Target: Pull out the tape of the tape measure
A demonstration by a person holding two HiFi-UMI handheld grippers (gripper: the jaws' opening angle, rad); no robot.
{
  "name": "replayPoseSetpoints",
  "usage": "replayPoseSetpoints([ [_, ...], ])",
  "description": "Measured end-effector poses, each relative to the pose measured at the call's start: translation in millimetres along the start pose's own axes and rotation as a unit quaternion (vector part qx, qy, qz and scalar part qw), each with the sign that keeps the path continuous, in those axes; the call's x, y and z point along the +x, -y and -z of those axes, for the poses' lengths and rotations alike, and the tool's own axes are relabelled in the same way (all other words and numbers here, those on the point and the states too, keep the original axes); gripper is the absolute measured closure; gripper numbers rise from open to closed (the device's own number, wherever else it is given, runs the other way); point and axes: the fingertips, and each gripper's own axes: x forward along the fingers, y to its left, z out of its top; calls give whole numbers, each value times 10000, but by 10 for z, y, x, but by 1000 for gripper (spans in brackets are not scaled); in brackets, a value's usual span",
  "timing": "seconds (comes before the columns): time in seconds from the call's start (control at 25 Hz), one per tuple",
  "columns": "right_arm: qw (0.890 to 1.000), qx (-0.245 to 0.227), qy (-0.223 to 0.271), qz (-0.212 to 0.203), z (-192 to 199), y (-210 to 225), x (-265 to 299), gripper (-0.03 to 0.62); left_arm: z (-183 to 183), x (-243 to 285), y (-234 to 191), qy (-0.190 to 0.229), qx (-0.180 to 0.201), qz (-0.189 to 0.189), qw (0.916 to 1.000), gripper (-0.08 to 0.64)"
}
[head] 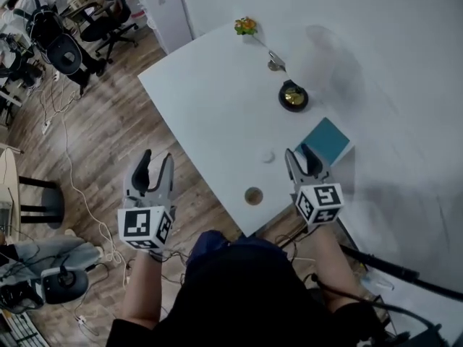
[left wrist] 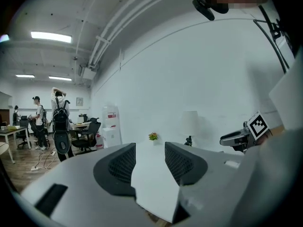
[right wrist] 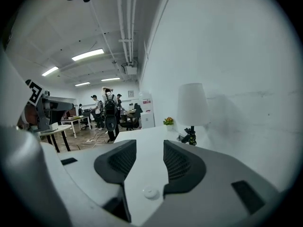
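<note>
A round black and yellow tape measure lies on the white table, toward its far right; it shows small and dark in the right gripper view. My right gripper hovers over the table's near right corner, well short of the tape measure. It is open with nothing between its fingers. My left gripper is held off the table's left edge, above the wooden floor. It too is open and empty. No tape is drawn out.
A teal book lies just right of the right gripper. A small white disc and a brown round spot sit near the front edge. A small flower pot and a metal clip stand farther back. Office chairs and people are at the far left.
</note>
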Motion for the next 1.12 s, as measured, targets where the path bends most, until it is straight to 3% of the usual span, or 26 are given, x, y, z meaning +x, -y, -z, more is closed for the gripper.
replayPoseSetpoints([
  [0.16, 9993, 49, -337, -146, 250, 63, 254, 405, 135, 159, -38, -159, -67, -75, 9998, 370],
  [0.48, 9931, 104, -1165, 8, 800, 57, 774, 400, 317, 662, -256, -394, -132, 230, 9989, 371],
  [0.88, 9660, 273, -2567, 121, 1819, -30, 1175, 380, 829, 1047, -490, -1058, -344, 452, 9928, 373],
  [1.12, 9522, 571, -2964, 478, 2073, -40, 1328, 368, 1065, 1049, -598, -1329, -435, 387, 9894, 373],
])
